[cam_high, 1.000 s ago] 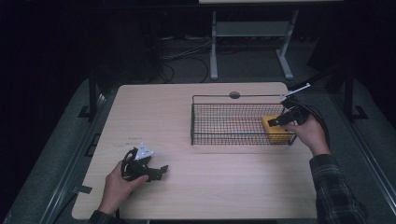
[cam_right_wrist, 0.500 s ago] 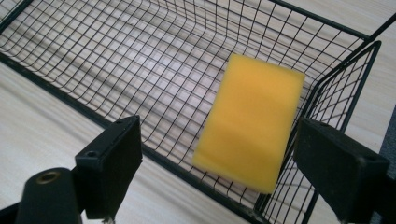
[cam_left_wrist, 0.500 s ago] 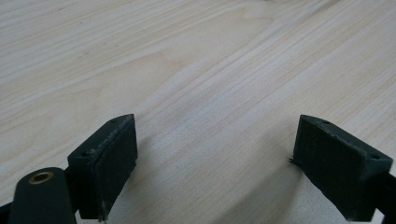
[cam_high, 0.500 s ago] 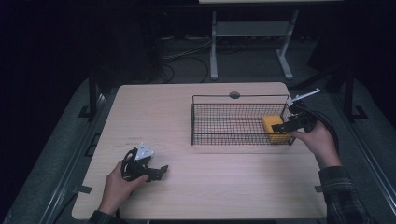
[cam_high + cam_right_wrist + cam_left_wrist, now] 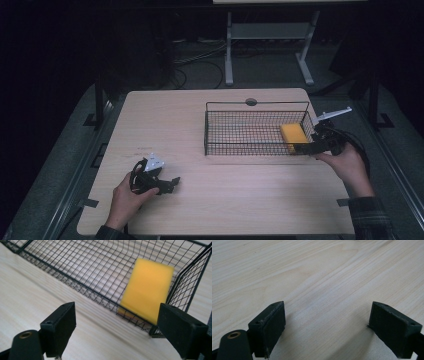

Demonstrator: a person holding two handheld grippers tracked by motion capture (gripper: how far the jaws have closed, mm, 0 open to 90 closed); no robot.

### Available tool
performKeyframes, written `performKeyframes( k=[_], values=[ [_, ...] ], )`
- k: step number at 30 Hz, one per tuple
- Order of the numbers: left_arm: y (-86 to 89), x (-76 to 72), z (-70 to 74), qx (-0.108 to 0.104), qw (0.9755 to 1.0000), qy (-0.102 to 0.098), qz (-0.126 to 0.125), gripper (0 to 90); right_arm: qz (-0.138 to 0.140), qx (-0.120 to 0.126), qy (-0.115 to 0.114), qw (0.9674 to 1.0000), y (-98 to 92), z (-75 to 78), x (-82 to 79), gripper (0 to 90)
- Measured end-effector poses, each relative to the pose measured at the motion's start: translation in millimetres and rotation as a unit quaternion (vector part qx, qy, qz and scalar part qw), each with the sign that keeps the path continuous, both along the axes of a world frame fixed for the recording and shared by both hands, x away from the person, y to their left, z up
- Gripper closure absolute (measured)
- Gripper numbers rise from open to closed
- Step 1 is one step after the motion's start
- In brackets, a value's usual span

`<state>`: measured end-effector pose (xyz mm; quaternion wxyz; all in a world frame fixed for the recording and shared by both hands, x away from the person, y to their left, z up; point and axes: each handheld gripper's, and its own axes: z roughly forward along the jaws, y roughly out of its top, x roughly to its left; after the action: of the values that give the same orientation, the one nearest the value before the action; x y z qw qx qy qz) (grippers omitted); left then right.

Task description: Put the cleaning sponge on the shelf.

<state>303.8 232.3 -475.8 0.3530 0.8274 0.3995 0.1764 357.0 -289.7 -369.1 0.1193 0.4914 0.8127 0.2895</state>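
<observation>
A yellow sponge (image 5: 294,136) (image 5: 147,297) lies inside the black wire basket (image 5: 240,148) (image 5: 75,280), at its right end. My right gripper (image 5: 306,148) (image 5: 116,332) hovers just outside the basket's front right corner, open with nothing between its jaws. Its jaws point toward the basket's near wall. At the table's front left, my left gripper (image 5: 170,185) (image 5: 325,335) rests low over the bare wood, open and empty.
The light wooden table (image 5: 200,115) has a round cable hole (image 5: 251,102) behind the basket. A white metal stand (image 5: 265,30) and cables lie on the dark floor beyond the far edge. Bare tabletop spans the middle and left.
My right gripper has drawn back out of the basket toward the front right, leaving the sponge inside. The left hand has stayed put.
</observation>
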Motion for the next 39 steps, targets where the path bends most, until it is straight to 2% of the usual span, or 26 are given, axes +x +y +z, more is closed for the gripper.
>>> performKeyframes(
  k=[5,12,18,21,30,31,34,35,39],
  values=[
    [-0.1,-0.1,-0.1,-0.001,1.0,0.001,0.001,12.8,0.009,0.002,-0.009,0.9999,4.3,-3.4,-17.6,15.1],
    [-0.3,-0.1,-0.3,-0.003,1.0,-0.001,0.002,12.8,0.011,-0.001,-0.01,0.9999,6.4,-11.8,-34.1,15.1],
    [-0.1,-0.1,-0.2,-0.001,1.0,0.0,0.001,12.8,0.017,-0.001,-0.012,0.9998,7.0,-28.9,-48.6,14.5],
    [-0.2,-0.1,-0.3,-0.002,1.0,-0.001,0.001,12.8,0.017,-0.002,-0.007,0.9998,7.9,-42.1,-56.2,14.1],
    [-0.1,-0.1,-0.2,-0.001,1.0,-0.001,0.0,12.8,0.015,0.001,-0.024,0.9996,8.5,-63.1,-68.8,11.7],
    [0.0,-0.1,-0.2,0.0,1.0,0.0,0.0,12.8,0.013,0.001,-0.027,0.9995,8.8,-69.2,-72.2,10.1],
    [-0.1,0.0,-0.2,-0.001,1.0,-0.001,0.0,12.8,0.011,-0.003,-0.027,0.9996,8.9,-75.7,-75.5,8.7],
    [-0.1,-0.1,-0.2,-0.001,1.0,-0.001,0.0,12.8,0.01,-0.009,-0.027,0.9995,8.4,-82.3,-78.1,8.5],
    [-0.1,0.0,-0.2,-0.001,1.0,-0.001,0.0,12.8,0.008,-0.009,-0.023,0.9997,7.5,-90.2,-82.2,7.9]
  ],
)
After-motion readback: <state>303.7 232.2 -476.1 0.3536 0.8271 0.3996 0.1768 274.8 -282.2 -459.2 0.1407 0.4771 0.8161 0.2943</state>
